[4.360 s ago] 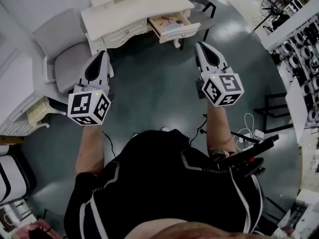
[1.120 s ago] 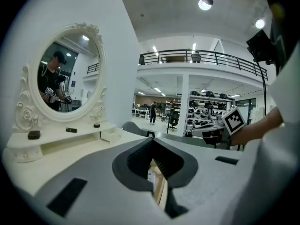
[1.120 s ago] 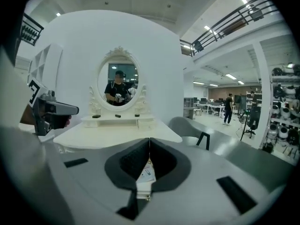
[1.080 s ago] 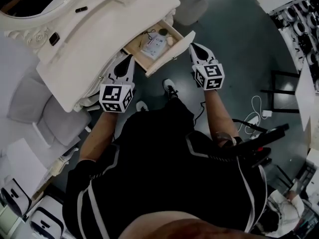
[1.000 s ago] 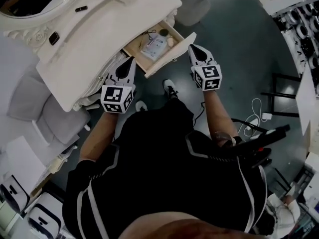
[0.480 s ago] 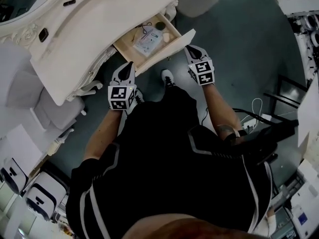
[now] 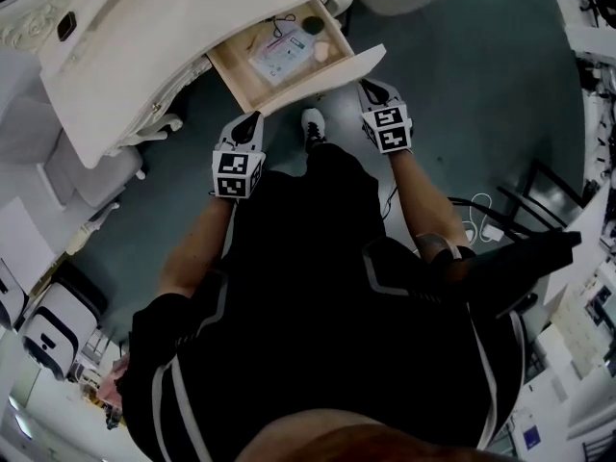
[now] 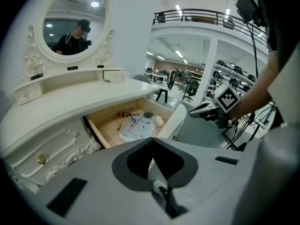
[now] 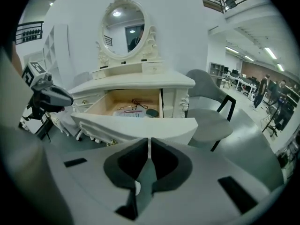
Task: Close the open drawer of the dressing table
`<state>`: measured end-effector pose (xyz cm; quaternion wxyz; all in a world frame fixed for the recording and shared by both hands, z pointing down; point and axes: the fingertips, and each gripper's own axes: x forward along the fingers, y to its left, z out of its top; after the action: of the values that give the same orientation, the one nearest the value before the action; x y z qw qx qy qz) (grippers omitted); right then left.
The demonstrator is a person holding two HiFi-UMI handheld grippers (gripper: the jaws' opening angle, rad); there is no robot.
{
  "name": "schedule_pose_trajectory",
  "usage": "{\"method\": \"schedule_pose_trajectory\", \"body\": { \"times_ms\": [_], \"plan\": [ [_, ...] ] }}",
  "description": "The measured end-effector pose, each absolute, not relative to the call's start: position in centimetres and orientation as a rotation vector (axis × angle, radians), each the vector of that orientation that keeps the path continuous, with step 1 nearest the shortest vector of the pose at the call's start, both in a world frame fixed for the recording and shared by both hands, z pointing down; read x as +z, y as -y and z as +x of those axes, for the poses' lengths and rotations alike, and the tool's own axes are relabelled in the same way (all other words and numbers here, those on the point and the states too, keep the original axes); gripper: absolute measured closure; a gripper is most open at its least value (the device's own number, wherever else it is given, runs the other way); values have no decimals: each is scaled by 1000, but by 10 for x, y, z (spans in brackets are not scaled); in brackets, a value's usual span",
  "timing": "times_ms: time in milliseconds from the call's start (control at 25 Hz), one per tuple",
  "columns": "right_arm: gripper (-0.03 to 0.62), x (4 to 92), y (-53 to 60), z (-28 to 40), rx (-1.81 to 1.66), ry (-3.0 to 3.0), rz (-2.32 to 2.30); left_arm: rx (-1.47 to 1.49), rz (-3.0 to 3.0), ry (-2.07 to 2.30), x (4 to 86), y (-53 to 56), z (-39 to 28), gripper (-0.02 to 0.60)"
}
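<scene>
Under the top of the dressing table [image 7: 125, 56], at its end beside a grey chair [image 9: 206, 114], the drawer [image 7: 322, 70] stood pulled out, its front panel towards the person. A booklet [image 7: 281, 54] lay in the middle of the drawer, a dark round thing [image 7: 312, 25] by one side wall. The right gripper [image 7: 371, 87] hung just beside one end of the front panel, jaws together on nothing. The left gripper [image 7: 252, 116] hung near the other end, also pressed together and empty
</scene>
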<state>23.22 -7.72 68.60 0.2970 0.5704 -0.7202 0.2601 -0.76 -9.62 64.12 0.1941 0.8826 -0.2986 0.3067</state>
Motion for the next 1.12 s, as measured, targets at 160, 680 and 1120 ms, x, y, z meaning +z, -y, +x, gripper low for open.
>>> {"method": "schedule_pose_trajectory", "body": {
  "times_ms": [160,680,1120],
  "plan": [
    [569,699,80,230,711,1918,1475,909,2436,834,657,87,-8,581],
    [571,702,107,226,727,1995,1421,916,2361,948,661,100,-7,581],
    [576,702,149,222,728,2058,1377,792,2254,1173,629,122,-29,581]
  ]
}}
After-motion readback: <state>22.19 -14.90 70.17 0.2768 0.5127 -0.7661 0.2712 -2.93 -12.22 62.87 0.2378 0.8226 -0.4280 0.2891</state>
